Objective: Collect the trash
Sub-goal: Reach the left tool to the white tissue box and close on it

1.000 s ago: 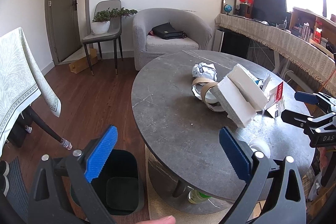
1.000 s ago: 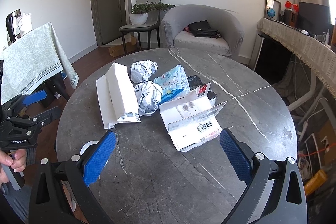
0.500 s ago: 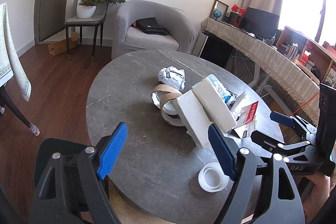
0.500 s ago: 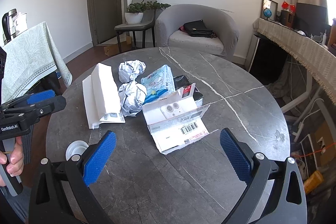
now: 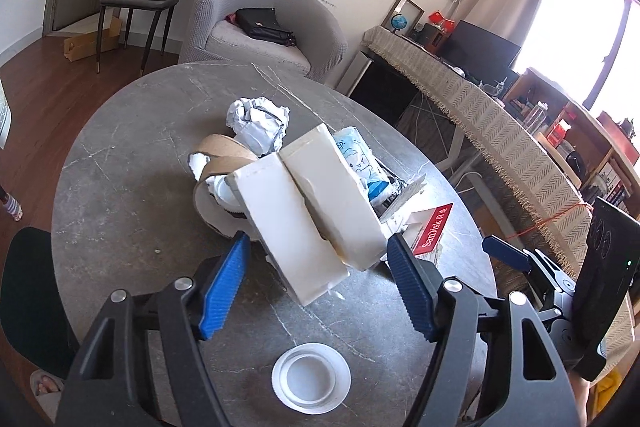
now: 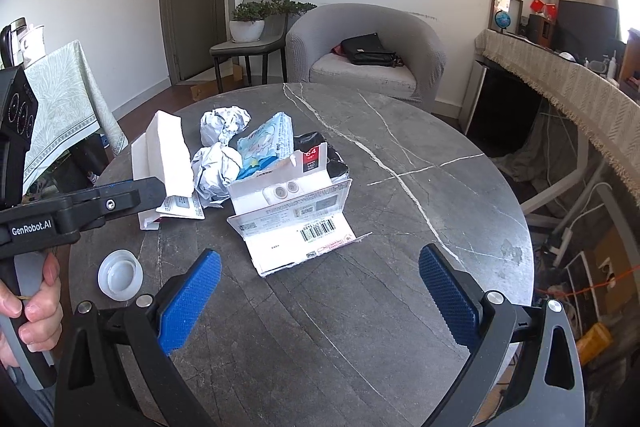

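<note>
**Both tongs hanging open over the trash pile**

The left tongs [image 5: 318,285] are gaping wide, their blue pads flanking the near end of the white foam blocks [image 5: 308,211] without touching. The right tongs [image 6: 318,303] are spread open, holding nothing, above the grey surface [image 6: 400,227]. A plastic lid [image 5: 311,375] is lying beside the crumpled paper [image 6: 224,125] and torn packaging [image 6: 296,223].
</note>
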`<state>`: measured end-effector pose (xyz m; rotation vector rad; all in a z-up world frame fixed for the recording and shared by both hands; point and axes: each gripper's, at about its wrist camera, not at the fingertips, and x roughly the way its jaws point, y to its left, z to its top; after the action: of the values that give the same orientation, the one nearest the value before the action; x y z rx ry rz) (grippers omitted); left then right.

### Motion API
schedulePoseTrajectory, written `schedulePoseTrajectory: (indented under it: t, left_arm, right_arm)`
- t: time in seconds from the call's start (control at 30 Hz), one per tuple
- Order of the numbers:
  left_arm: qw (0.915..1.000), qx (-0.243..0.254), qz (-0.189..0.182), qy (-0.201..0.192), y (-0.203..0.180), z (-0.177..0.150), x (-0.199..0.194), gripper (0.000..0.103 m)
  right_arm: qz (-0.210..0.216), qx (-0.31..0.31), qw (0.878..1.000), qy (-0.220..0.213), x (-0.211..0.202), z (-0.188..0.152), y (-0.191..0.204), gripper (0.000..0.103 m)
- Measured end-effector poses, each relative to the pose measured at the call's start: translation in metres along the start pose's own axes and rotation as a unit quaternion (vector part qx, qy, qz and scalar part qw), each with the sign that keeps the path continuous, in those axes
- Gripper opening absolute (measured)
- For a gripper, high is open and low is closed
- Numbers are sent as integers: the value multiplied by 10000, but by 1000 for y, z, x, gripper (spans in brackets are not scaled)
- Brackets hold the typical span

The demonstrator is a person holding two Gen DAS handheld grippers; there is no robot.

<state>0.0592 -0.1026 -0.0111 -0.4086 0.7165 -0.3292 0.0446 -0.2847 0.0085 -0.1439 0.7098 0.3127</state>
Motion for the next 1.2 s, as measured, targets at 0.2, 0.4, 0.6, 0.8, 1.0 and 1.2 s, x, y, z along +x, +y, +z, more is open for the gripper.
schedulePoseTrajectory:
  t: [0.2,0.4,0.6,0.8,1.0,1.2]
  left_arm:
    - [9993,-326,-24,-189,1,8,1,73]
    - [9989,-469,31,-40,4,15,7,76]
    - [9990,-438,72,33,9,12,13,67]
    - [9996,-242,173,20,8,10,13,60]
    - [9998,1,200,-79,4,9,2,58]
    - [9995,251,95,-156,2,8,-10,56]
  right_arm:
    - [26,-49,10000,4,-2,0,-2,100]
    - [107,-100,9999,36,1,-3,-1,100]
    - [157,-138,9998,67,4,-2,2,100]
    - [319,-16,9994,104,10,0,-1,100]
    - [359,-176,9991,132,19,4,3,100]
    - [549,-129,9981,231,32,11,-6,100]
